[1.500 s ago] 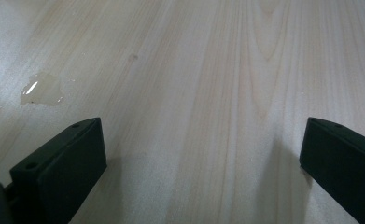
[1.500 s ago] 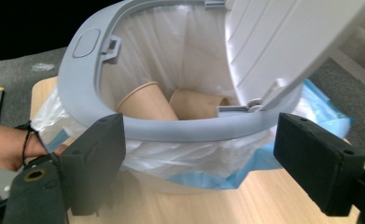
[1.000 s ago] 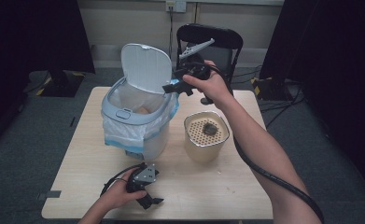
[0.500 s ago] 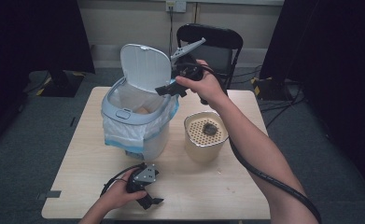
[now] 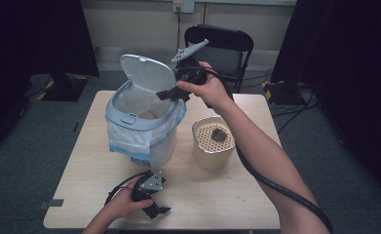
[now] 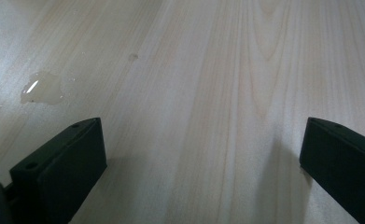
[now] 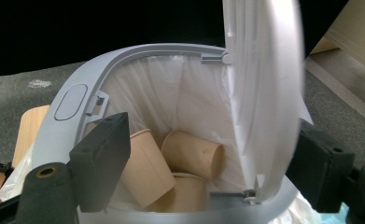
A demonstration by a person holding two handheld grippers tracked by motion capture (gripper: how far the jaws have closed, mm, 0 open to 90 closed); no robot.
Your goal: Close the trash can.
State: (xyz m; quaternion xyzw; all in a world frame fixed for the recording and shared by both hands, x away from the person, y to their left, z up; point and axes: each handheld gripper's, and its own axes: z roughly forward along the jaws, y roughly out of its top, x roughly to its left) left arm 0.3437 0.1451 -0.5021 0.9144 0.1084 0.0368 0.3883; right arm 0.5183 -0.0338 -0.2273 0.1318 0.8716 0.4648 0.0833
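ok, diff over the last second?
The right gripper moved left, from beside the bin's raised lid to its edge; its open jaws now straddle the lid. Unchanged: the left gripper rests open on the table, the lid stays up, the strainer pot is in place.

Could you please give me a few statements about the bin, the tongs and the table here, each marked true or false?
1. The bin has its lid raised. True.
2. The bin is empty. False: paper cups lie inside it.
3. The right tongs are at the bin's lid. True.
4. The left tongs are shut on a cup. False: their jaws stand wide apart over bare table.
5. A small wet patch lies on the table near the left tongs. True.
6. The beige container stands to the left of the bin. False: it stands to the bin's right.
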